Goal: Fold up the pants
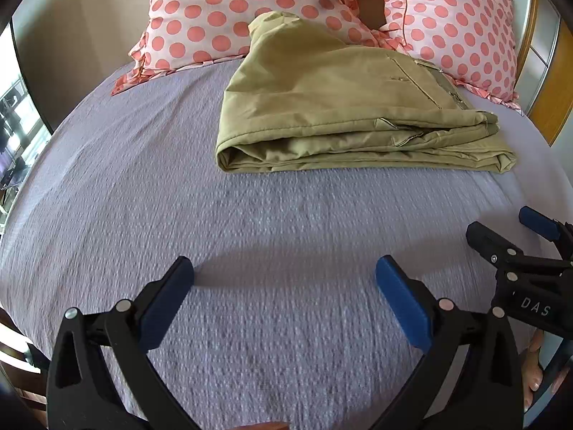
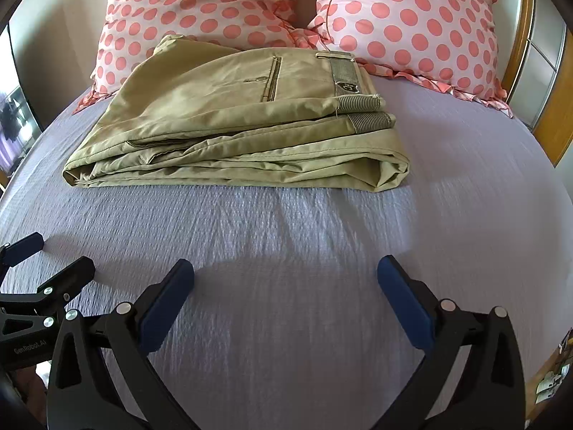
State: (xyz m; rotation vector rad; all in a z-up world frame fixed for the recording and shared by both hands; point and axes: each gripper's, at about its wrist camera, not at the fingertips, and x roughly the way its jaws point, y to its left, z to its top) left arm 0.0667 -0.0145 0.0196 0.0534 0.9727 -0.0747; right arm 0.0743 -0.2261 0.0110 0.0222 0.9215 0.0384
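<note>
Where the left wrist view looks along the bed, the left gripper hangs over the lilac bedspread with its blue-padded fingers spread wide and nothing between them. The khaki pants lie folded in a thick stack at the far side, right of centre, with their far end resting up against the left polka-dot pillow. A second polka-dot pillow stands to the right of the first. The right gripper shows at the right edge, near and well apart from the pants; from here I cannot tell how its fingers stand.

In the right wrist view, the right gripper holds its fingers far apart above bare bedspread, gripping nothing. The folded pants lie far and left of centre, the striped waistband on the right end, a back pocket facing up. Both pillows sit just behind. The left gripper pokes in at the near left edge.
</note>
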